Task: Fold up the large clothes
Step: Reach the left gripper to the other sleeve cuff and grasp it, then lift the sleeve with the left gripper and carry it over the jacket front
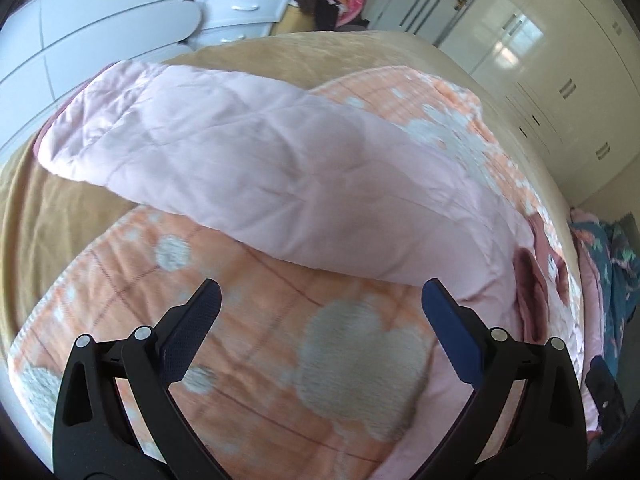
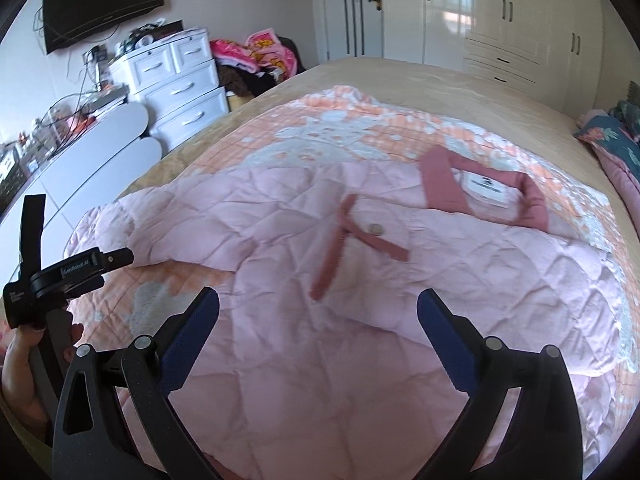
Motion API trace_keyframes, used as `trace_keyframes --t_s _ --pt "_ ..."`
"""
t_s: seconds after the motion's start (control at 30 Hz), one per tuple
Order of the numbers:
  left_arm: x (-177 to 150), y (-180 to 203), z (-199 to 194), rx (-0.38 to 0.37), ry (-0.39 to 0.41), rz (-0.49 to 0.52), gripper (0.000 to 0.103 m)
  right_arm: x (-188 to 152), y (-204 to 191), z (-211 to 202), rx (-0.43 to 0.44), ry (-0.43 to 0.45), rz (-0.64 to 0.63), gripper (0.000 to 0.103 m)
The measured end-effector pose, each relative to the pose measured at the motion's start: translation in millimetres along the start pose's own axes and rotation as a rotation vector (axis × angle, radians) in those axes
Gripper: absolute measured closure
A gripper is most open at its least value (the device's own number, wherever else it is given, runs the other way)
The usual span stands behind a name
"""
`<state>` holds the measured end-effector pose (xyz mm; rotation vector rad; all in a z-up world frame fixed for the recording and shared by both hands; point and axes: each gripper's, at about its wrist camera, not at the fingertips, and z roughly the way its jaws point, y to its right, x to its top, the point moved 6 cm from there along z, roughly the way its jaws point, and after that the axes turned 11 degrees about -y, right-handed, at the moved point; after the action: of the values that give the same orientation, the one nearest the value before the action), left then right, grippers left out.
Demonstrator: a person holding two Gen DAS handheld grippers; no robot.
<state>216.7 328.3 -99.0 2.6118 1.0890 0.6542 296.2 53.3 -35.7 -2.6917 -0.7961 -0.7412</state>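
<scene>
Both pairs of jaws stand spread wide with nothing between them: the left gripper (image 1: 320, 300) hangs over bare blanket just short of the garment's sleeve, and the right gripper (image 2: 318, 308) hangs over the garment's body, which suggests the person is choosing where to grasp, not carrying cloth. The quilted jacket (image 2: 280, 280) lies spread on the orange checked blanket (image 1: 280, 360), near the middle of the bed (image 2: 420, 80), front up and collar (image 2: 440, 178) toward the far side, so its whole outline can be read before a fold. It is pale pink, stitched in diamonds, puffy and lightly creased, with darker rose trim at the collar, a white label inside the neck and a rose tie (image 2: 340, 240) lying across the chest beside a small round button. One sleeve (image 1: 200, 140) stretches out toward the left, reaching past the blanket's edge onto the tan bedspread; whether the other sleeve is tucked or spread cannot be told from these blurred views. Beyond the bed stand white drawers (image 2: 180, 84), a wardrobe (image 2: 500, 12) and a wall-mounted screen (image 2: 100, 4).
</scene>
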Motion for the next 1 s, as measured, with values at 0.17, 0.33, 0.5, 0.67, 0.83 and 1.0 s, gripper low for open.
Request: trace_keyframes --t_s 0.17,0.33,0.5,0.67,0.83,1.0 --pt "9 -29 0 -0.013 0.012 -0.067 0.009 3 -26 13 0.016 -0.021 -0.038 0.004" --pt "20 -54 3 -0.042 0.024 -0.120 0.009 3 -43 22 0.033 -0.033 -0.055 0.004" --pt "35 -83 3 -0.100 0.045 -0.222 0.009 0 -49 28 0.032 -0.044 -0.062 0.004" --pt "54 -107 0 -0.089 0.076 -0.298 0.009 -4 -39 28 0.037 -0.047 -0.031 0.004" --pt "74 -137 -1 -0.077 0.114 -0.381 0.009 -6 -23 21 0.044 -0.037 0.008 0.004" --pt "85 -143 -9 -0.032 0.159 -0.411 0.057 -8 -4 11 0.030 -0.019 0.039 0.004"
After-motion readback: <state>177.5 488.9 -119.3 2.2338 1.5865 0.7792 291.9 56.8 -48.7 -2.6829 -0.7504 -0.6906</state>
